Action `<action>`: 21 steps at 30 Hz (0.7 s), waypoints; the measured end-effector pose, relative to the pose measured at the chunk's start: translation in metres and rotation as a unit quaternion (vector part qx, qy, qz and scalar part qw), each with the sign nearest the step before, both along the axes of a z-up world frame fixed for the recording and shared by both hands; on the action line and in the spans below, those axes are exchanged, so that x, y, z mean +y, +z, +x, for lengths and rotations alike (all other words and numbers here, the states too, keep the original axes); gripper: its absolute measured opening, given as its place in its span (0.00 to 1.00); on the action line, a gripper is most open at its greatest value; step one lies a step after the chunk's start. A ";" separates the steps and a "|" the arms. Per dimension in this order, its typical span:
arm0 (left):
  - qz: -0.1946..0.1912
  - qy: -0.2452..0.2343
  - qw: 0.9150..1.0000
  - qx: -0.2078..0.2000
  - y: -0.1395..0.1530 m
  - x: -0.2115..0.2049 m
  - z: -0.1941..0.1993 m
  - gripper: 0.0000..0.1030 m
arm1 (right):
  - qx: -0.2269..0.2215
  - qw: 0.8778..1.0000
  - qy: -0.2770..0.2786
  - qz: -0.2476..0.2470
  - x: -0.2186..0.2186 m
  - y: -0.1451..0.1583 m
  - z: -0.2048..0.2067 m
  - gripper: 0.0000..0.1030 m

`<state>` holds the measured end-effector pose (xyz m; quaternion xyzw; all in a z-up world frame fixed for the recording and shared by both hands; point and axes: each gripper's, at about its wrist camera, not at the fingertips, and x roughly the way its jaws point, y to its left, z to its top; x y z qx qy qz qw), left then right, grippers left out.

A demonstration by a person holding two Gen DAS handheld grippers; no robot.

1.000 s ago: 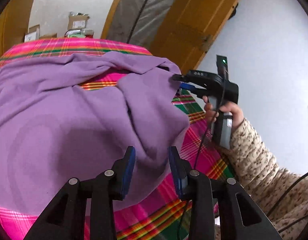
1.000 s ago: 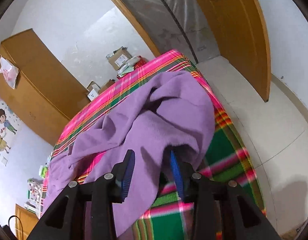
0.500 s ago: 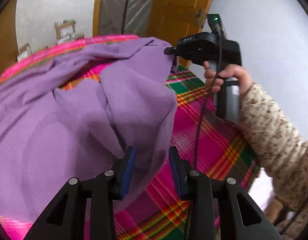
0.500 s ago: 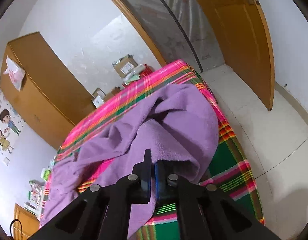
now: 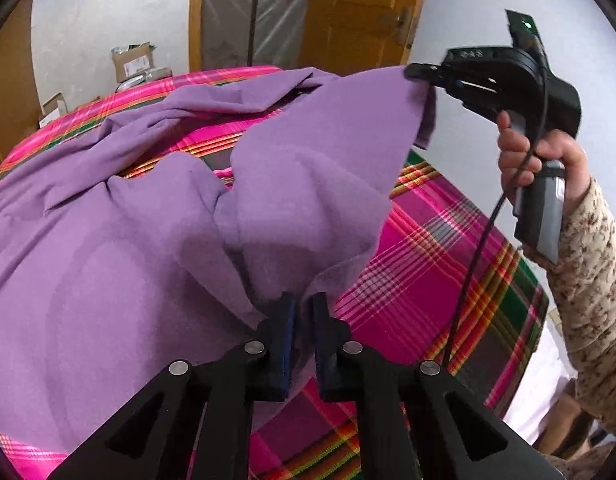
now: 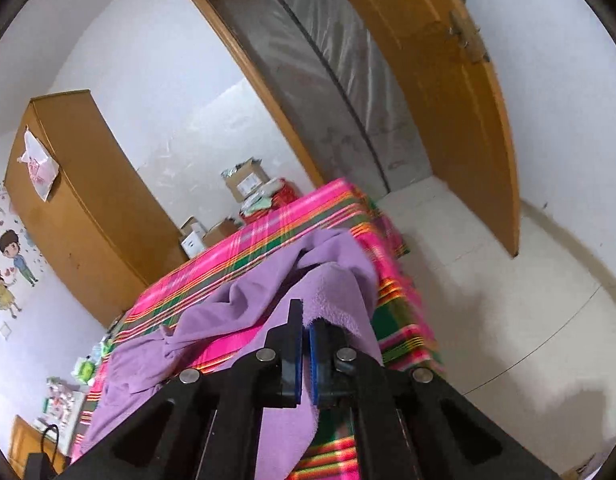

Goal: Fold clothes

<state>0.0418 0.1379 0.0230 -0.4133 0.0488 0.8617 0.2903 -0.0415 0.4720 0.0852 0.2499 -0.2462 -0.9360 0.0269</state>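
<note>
A pink, green and yellow plaid cloth (image 5: 436, 248) covers the table. Across it sprawls the purple fleece garment (image 5: 108, 264), rumpled, one edge lifted off the surface. The right gripper (image 5: 418, 72) has its jaws closed on a raised corner; the left gripper (image 5: 302, 312) has its jaws clamped on the nearer hem. The fabric looks soft, light and limp, so it will likely sag between the two holds. Corners and hems seem the best places to take hold, kept taut while folding.
</note>
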 end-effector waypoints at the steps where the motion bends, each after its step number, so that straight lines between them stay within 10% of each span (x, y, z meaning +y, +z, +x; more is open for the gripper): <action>1: 0.002 -0.002 1.000 0.002 0.001 0.000 0.001 0.08 | 0.003 1.000 -0.004 0.003 0.002 0.002 0.005 0.02; 21: 0.038 -0.041 0.998 -0.030 -0.006 0.025 0.000 0.06 | 0.026 0.990 -0.139 -0.008 0.083 0.005 0.079 0.02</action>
